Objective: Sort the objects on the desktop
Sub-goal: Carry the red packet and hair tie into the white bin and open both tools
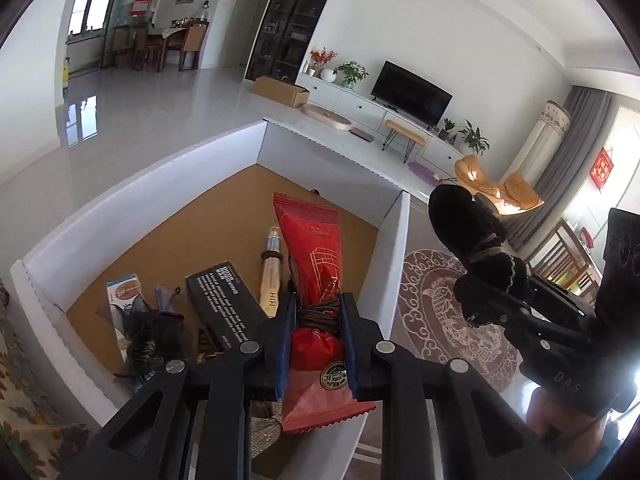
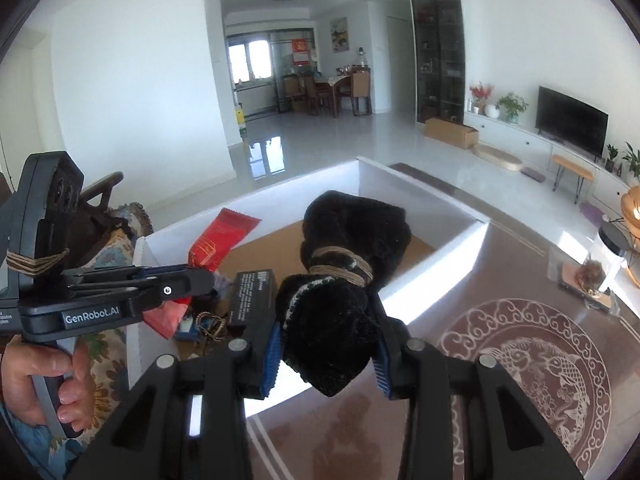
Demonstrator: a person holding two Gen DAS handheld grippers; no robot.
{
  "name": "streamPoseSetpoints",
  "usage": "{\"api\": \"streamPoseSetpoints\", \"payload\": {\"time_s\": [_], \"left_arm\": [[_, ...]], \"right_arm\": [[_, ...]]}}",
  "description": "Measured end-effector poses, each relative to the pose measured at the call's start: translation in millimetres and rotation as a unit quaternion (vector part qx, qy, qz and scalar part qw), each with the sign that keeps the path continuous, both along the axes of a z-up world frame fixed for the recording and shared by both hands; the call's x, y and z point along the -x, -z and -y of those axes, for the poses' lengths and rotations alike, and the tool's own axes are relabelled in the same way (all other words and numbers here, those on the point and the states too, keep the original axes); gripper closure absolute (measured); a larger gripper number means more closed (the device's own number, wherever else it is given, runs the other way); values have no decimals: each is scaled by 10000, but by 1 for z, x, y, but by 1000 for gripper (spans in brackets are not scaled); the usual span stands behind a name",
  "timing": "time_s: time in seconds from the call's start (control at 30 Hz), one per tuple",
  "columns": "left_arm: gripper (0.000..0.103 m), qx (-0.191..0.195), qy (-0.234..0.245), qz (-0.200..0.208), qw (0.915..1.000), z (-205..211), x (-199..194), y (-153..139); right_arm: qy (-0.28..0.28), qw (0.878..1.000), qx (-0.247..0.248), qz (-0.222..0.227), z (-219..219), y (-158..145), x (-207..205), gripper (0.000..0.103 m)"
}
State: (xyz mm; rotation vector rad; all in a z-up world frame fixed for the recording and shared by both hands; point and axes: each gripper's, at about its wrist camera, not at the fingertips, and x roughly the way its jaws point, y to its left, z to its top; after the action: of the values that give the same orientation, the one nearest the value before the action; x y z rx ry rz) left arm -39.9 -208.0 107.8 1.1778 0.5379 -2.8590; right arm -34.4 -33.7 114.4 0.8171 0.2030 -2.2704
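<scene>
We hold the left tool [image 1: 317,344] over the white box [image 1: 136,196], its blue-padded jaws pinching a red snack packet [image 1: 316,280] at the waist, where brown cord is wound around it; the packet's serrated far end points toward the far corner of the box and its near end hangs down between the tool's arms. From the right wrist view, the same left tool [image 2: 200,276] reaches in from the side above the near corner of the box [image 2: 436,264], our hand [image 2: 44,376] wrapped around its handle, with the red packet [image 2: 216,240] sticking up out of it. Our right tool [image 2: 326,356] is pressed against a black plush pouch [image 2: 344,280], tied in the middle with tan cord, which it holds just above the near wall of the box. In the left wrist view that pouch [image 1: 468,228] and the right tool [image 1: 476,312] hang beside the box, over the brown tabletop [image 1: 424,320] with its carp medallion pattern. Inside the box, on its brown cardboard floor, lie a black carton with white lettering [image 1: 224,304], a pale tube with a silver cap [image 1: 272,268], a blue-and-white packet [image 1: 124,292] and some dark netted bundles [image 1: 148,340]. Farther off on the tabletop [image 2: 520,360] stands a clear jar with a black lid [image 2: 608,260].
</scene>
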Motion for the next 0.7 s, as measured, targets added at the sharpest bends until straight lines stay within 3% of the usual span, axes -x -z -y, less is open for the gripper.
{"api": "streamPoseSetpoints", "payload": {"time_s": [0.1, 0.23, 0.27, 0.3, 0.33, 0.37, 0.4, 0.47, 0.63, 0.7], "left_arm": [[81, 205, -288, 507, 9981, 29, 16, 23], [80, 314, -524, 1057, 9925, 51, 26, 53], [78, 327, -556, 1133, 9915, 53, 24, 58], [76, 327, -587, 1192, 9906, 53, 24, 61], [66, 308, -621, 1238, 9899, 54, 25, 64], [55, 280, -635, 1247, 9898, 53, 25, 65], [51, 269, -602, 1159, 9911, 49, 23, 63], [23, 400, -802, 1084, 9901, 44, 20, 56], [7, 378, -1165, 860, 9887, 33, 9, 34], [6, 429, -1418, 718, 9863, 28, 2, 25]], "right_arm": [[-472, 9981, -163, 374, 60, 20, 21, 64], [-792, 9867, -589, 1294, 112, 67, 47, 61], [-782, 9821, -732, 1547, 118, 78, 52, 56], [-743, 9778, -868, 1759, 121, 86, 57, 44], [-739, 9755, -903, 1863, 121, 91, 59, 40], [-779, 9766, -869, 1805, 119, 89, 58, 31], [-751, 9776, -880, 1760, 116, 86, 58, 18], [-683, 9806, -779, 1661, 104, 76, 58, 16], [-331, 9878, -733, 1333, 78, 44, 61, 11], [-200, 9894, -813, 1189, 68, 35, 63, 5]]}}
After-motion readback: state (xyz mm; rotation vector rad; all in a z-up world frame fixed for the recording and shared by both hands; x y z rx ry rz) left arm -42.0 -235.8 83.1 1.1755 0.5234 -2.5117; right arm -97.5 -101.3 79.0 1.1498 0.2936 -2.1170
